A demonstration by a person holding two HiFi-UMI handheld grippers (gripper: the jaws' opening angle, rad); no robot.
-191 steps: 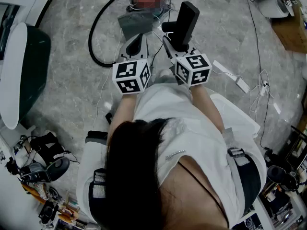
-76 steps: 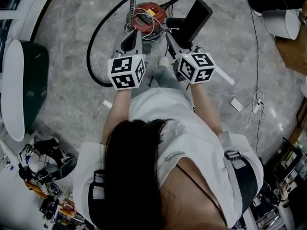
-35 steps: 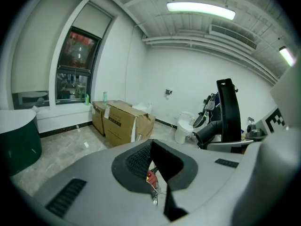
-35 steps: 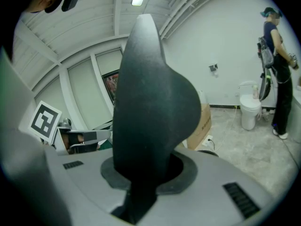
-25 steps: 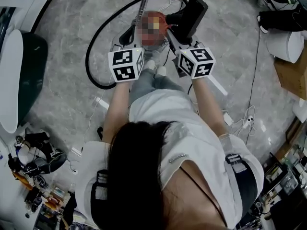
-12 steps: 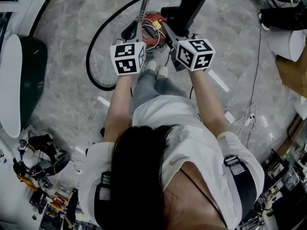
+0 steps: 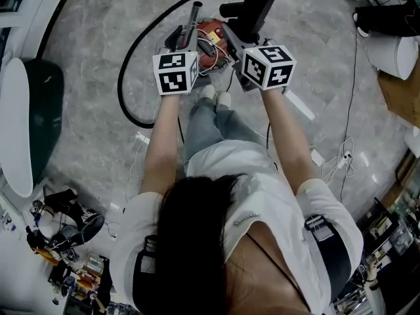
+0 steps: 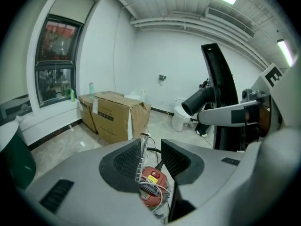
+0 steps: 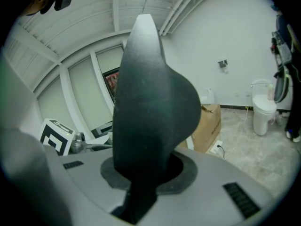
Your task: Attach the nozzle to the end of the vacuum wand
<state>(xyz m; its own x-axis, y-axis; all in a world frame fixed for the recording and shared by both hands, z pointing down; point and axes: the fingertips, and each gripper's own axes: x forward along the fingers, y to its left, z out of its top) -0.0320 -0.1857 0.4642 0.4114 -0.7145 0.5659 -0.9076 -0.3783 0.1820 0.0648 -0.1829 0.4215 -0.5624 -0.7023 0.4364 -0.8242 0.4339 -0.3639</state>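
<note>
A thin metal vacuum wand rises from beside the red vacuum body. My left gripper is round the wand. Its jaws have just been opening. In the left gripper view the wand stands in the gap of the left gripper, close against the left-hand pad, with clear space on the other side. My right gripper is shut on the black nozzle, just right of the wand's tip. The nozzle fills the right gripper view, clamped in the right gripper.
A black hose loops over the marble floor left of the vacuum. Cardboard boxes stand ahead. White cables and a power strip lie to the right. A white and green dome sits far left.
Both grippers have moved a little up the picture toward the red vacuum. The wand now stands steeper at the left gripper, and the nozzle sits closer to its tip.
</note>
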